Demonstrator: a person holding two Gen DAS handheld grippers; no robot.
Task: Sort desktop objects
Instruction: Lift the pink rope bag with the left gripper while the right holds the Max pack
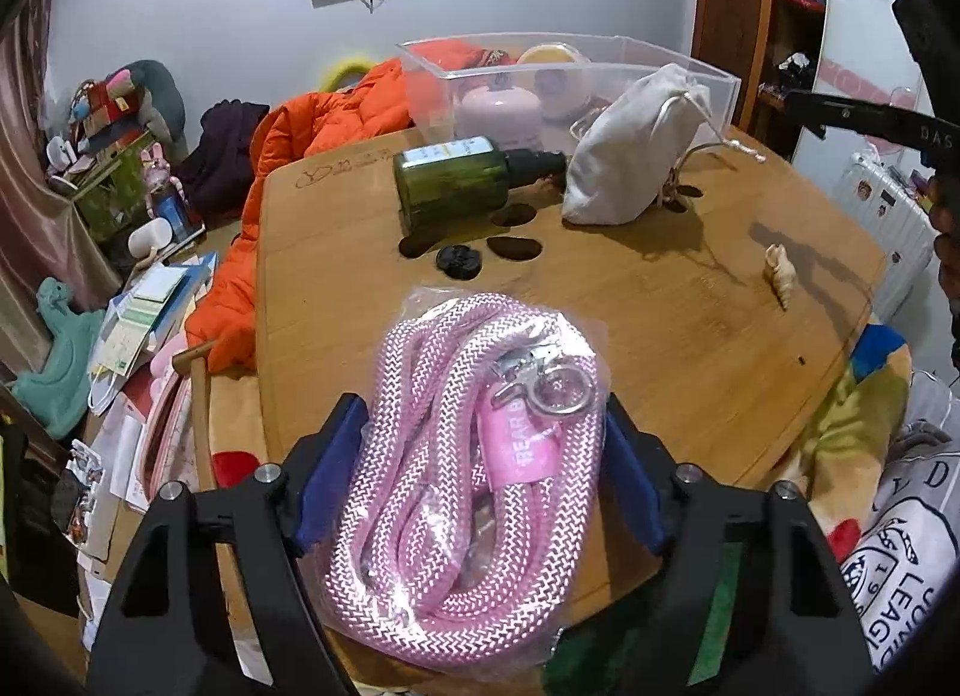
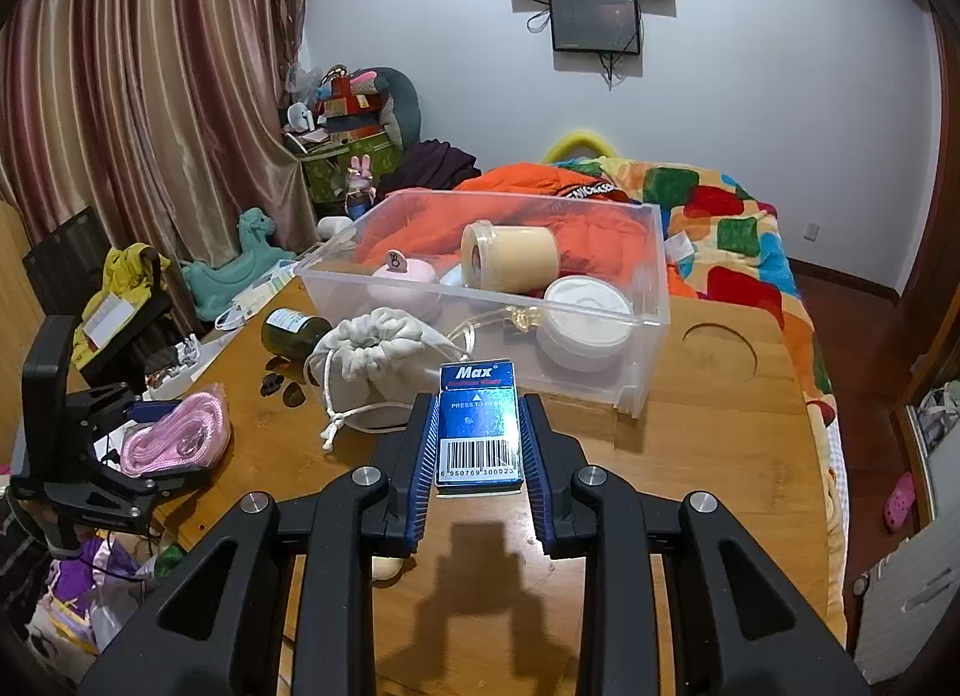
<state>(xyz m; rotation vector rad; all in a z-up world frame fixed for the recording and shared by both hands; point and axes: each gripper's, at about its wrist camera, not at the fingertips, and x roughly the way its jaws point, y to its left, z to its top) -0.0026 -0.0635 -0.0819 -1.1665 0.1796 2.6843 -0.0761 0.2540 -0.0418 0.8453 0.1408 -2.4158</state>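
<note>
My left gripper (image 1: 480, 444) is shut on a bagged pink rope (image 1: 456, 456) and holds it over the near edge of the wooden table (image 1: 690, 336); it also shows in the right wrist view (image 2: 174, 438). My right gripper (image 2: 477, 426) is shut on a blue "Max" box (image 2: 477, 432) above the table, in front of the clear plastic bin (image 2: 651, 300). The bin (image 1: 708, 78) holds a tape roll (image 2: 510, 255), a pink case (image 2: 402, 282) and a white round tin (image 2: 585, 324). A green bottle (image 1: 456, 174), a white drawstring pouch (image 1: 630, 150), a black clip (image 1: 459, 261) and a seashell (image 1: 780, 270) lie on the table.
An orange jacket (image 1: 324, 138) lies on the bed behind the table. Papers and boxes (image 1: 144, 324) are piled left of the table. A colourful blanket (image 2: 732, 240) covers the bed. A round cutout (image 2: 720, 357) is in the table right of the bin.
</note>
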